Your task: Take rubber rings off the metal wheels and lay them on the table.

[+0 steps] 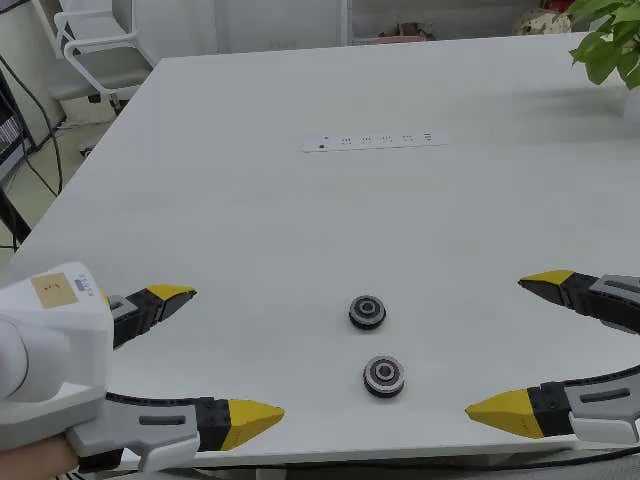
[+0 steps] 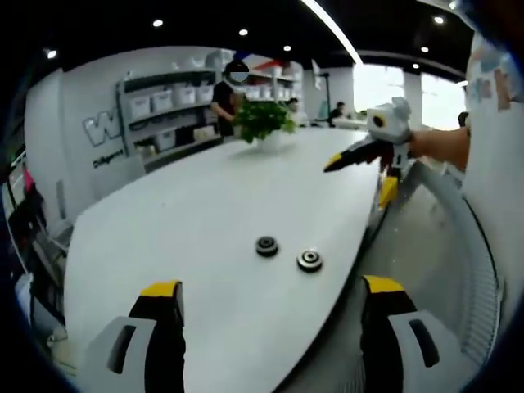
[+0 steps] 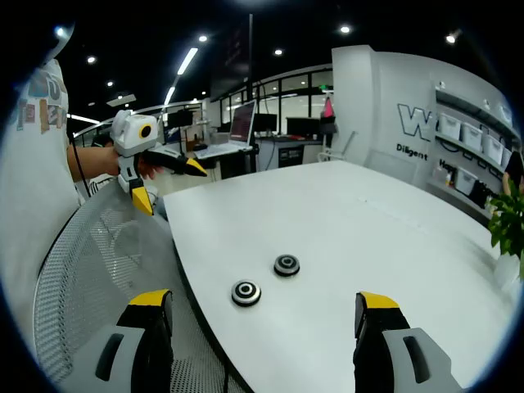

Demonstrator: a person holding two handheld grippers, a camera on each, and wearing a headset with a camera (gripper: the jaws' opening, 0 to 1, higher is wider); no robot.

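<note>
Two small metal wheels with black rubber rings lie flat on the white table (image 1: pixel 250 200), close to its front edge. The farther wheel (image 1: pixel 367 312) (image 2: pixel 266 246) (image 3: pixel 286 264) lies a little behind the nearer wheel (image 1: pixel 384 376) (image 2: pixel 309 260) (image 3: pixel 246 292). My left gripper (image 1: pixel 235 352) (image 2: pixel 272 286) hovers wide open to the left of them, holding nothing. My right gripper (image 1: pixel 494 346) (image 3: pixel 262 299) hovers wide open to the right, also holding nothing. Both point inward at the wheels and touch neither. Each gripper shows in the other's view: the right gripper (image 2: pixel 360 155) and the left gripper (image 3: pixel 164 176).
A white power strip (image 1: pixel 370 141) lies across the middle of the table. A potted plant (image 1: pixel 605 40) (image 2: pixel 264 121) stands at the far right corner. An office chair (image 1: pixel 95 45) is beyond the far left corner. The table's front edge runs just below the wheels.
</note>
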